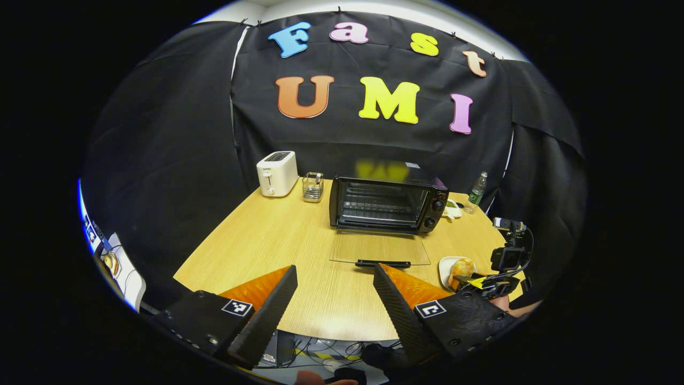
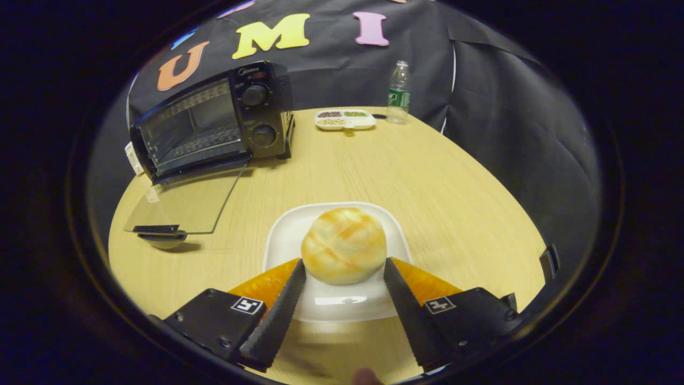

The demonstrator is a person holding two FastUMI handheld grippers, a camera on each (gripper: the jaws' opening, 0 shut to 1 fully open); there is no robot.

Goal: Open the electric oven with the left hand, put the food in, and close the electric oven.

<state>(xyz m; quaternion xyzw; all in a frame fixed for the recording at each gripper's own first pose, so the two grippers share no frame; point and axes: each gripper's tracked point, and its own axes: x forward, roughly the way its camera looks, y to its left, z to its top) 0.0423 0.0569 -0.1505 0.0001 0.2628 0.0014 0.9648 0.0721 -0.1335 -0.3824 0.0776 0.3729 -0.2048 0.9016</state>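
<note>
Oven point(image 1: 386, 204) door down; right gripper point(image 2: 344, 264) brackets bun point(image 2: 343, 245).

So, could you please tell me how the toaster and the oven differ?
The toaster is white, small and upright with a slot on top; the oven is black, wider and boxy. The oven's glass door lies open flat on the table; the toaster has no door. Both stand at the table's far edge.
</note>
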